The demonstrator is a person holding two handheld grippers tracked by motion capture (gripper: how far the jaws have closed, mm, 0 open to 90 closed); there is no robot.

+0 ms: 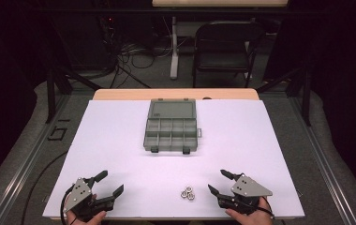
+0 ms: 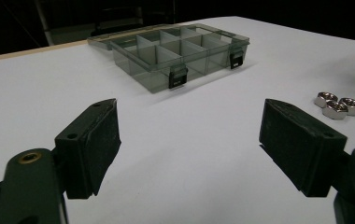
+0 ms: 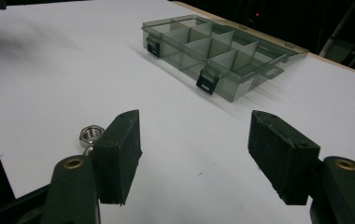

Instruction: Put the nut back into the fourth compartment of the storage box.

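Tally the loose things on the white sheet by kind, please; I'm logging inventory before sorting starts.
Steel hex nuts: 3, clustered near the front edge
Grey compartment box: 1, lid open, compartments look empty
Total: 4

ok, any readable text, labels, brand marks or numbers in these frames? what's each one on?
None can be read.
Organizer box: lid, walls and black latches bear no print that shows in the high view or either gripper view.
Hex nuts: bare metal, no stamp to make out.
White table cover: blank.
Left claw and right claw: black pads and grey plates carry no lettering.
Dark background: too dim to tell.
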